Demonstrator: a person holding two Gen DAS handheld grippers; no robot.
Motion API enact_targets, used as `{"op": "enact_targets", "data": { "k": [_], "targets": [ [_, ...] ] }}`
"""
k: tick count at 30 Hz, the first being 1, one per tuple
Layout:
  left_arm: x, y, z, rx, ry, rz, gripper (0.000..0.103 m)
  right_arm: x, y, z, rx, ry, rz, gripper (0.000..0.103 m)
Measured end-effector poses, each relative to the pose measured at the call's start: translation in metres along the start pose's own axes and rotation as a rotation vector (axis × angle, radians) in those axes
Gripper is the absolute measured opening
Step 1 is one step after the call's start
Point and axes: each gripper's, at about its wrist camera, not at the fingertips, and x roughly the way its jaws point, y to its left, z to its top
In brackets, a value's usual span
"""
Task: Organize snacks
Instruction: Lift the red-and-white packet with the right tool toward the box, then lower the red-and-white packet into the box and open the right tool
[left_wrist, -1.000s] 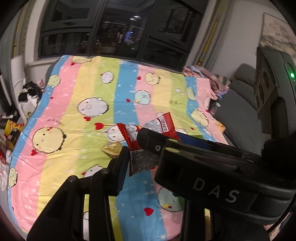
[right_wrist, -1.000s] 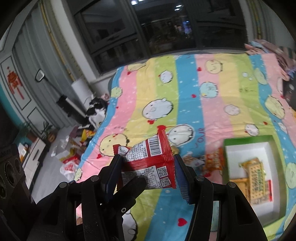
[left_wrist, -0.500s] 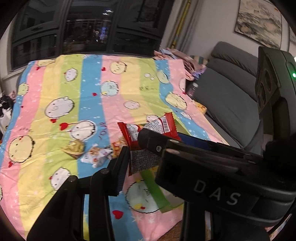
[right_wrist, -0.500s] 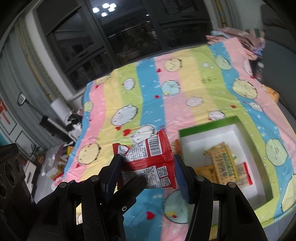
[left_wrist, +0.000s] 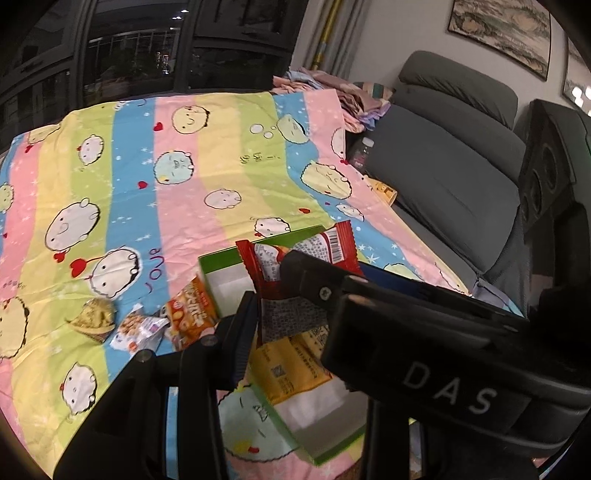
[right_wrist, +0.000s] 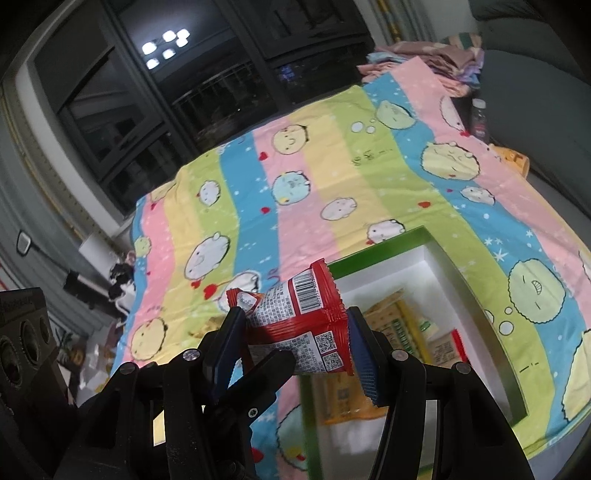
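Observation:
A red snack packet (right_wrist: 295, 325) with a barcode and QR codes is gripped from both sides. My right gripper (right_wrist: 295, 321) is shut on it, a blue pad on each side. My left gripper (left_wrist: 284, 314) comes in from the left and clamps the packet's (left_wrist: 299, 254) lower part; its right finger is hidden behind the right gripper's black housing (left_wrist: 443, 376). The packet hangs over the near-left corner of a green-rimmed white box (right_wrist: 376, 247), which holds yellow snack packets (right_wrist: 399, 317). That box (left_wrist: 221, 258) lies on the striped cartoon blanket (left_wrist: 184, 177).
Left of the box lie an orange packet (left_wrist: 192, 310), a small white packet (left_wrist: 140, 328) and a gold packet (left_wrist: 92, 317). A grey sofa (left_wrist: 443, 166) borders the blanket on the right, with a bottle (left_wrist: 360, 151), a yellow cup (left_wrist: 386, 192) and folded clothes (left_wrist: 332, 92).
Both grippers have swung to the right across the blanket with the red packet still held. The green-rimmed box has come under the packet, and the loose snacks now lie to the left.

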Motion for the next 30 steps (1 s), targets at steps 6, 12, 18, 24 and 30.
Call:
{"op": "enact_targets", "data": {
  "k": [6,12,18,24,30],
  "targets": [
    [0.035,0.004,0.007,-0.008,0.044,-0.010,0.036,0.023,-0.025,0.009,0.066,0.013,-0.002,0.059],
    [0.069,0.010,0.008,-0.012,0.100,-0.002,0.036,0.051,-0.045,0.012,0.095,0.055,-0.004,0.059],
    [0.096,0.010,0.005,-0.020,0.155,0.004,0.036,0.073,-0.066,0.009,0.144,0.108,-0.012,0.059],
    [0.116,0.008,0.000,-0.028,0.208,-0.002,0.036,0.084,-0.082,0.005,0.193,0.149,-0.030,0.059],
    [0.133,0.005,-0.004,-0.040,0.263,-0.010,0.037,0.094,-0.099,0.001,0.246,0.190,-0.058,0.059]
  ]
}}
